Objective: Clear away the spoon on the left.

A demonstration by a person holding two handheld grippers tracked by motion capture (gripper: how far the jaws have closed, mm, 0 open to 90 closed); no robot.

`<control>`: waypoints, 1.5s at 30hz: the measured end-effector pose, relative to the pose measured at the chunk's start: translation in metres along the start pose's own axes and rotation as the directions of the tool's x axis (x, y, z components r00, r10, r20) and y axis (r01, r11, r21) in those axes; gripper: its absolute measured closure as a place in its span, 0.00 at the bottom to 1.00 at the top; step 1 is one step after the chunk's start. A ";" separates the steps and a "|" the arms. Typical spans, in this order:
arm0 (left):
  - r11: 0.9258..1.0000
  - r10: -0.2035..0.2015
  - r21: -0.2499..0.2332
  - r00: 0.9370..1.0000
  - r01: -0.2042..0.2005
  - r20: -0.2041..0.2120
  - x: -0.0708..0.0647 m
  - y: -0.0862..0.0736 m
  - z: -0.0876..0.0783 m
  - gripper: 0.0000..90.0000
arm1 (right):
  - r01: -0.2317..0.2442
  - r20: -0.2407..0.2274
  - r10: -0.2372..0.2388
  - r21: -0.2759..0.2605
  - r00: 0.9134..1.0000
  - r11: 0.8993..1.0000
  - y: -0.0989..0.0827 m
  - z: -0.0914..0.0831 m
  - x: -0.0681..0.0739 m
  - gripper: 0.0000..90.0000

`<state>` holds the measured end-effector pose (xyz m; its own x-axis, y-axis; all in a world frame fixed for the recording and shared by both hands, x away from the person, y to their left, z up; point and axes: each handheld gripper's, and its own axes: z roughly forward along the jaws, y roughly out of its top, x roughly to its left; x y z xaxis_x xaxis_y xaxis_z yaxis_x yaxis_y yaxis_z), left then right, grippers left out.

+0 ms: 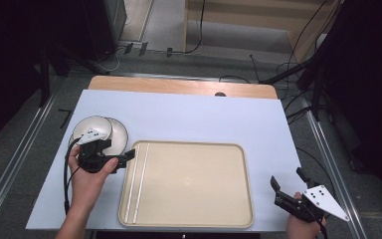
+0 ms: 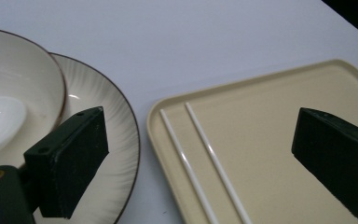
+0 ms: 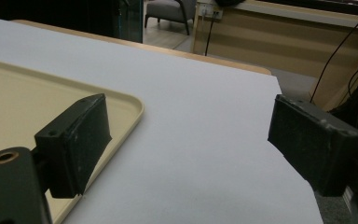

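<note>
A beige tray lies on the white tabletop, with two thin white chopsticks lying side by side along its left side. Left of the tray, a cream bowl rests on a ribbed plate. A hand holds my left gripper between the plate and the tray's left rim; its jaws stand wide open with nothing between them. In the left gripper view the chopsticks, tray, bowl and plate lie below my left gripper. My right gripper is open and holds nothing, right of the tray.
The white tabletop stretches behind and beside the tray, with a wooden edge at the back. In the right gripper view my right gripper hovers over bare tabletop by the tray's corner. Cables lie on the floor beyond.
</note>
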<state>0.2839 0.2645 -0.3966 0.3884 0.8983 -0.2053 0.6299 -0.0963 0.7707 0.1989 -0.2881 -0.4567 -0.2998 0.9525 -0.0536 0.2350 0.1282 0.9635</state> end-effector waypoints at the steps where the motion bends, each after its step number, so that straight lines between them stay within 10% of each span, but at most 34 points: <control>1: 1.000 0.000 -0.001 1.000 0.000 -0.010 0.001 0.000 -0.001 0.04 | 0.001 0.000 -0.001 0.000 1.000 1.000 0.000 0.000 0.000 0.15; 13: 0.999 -0.043 -0.026 0.993 0.041 -0.107 0.028 -0.001 -0.026 0.23 | 0.006 -0.011 -0.006 0.000 1.000 1.000 0.001 0.004 0.002 0.15; 22: 0.990 -0.127 -0.079 0.974 0.114 -0.185 0.059 -0.004 -0.050 0.37 | 0.001 -0.006 -0.001 0.003 1.000 1.000 0.001 0.003 0.002 0.15; 45: 0.971 -0.239 -0.042 0.961 0.235 -0.141 0.080 -0.016 -0.055 0.83 | 0.004 -0.007 -0.004 0.003 1.000 1.000 0.001 0.003 0.003 0.15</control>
<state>0.2678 0.3611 -0.3925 0.1285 0.9464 -0.2963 0.6747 0.1356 0.7255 0.2015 -0.2845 -0.4567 -0.3071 0.9501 -0.0553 0.2368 0.1326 0.9625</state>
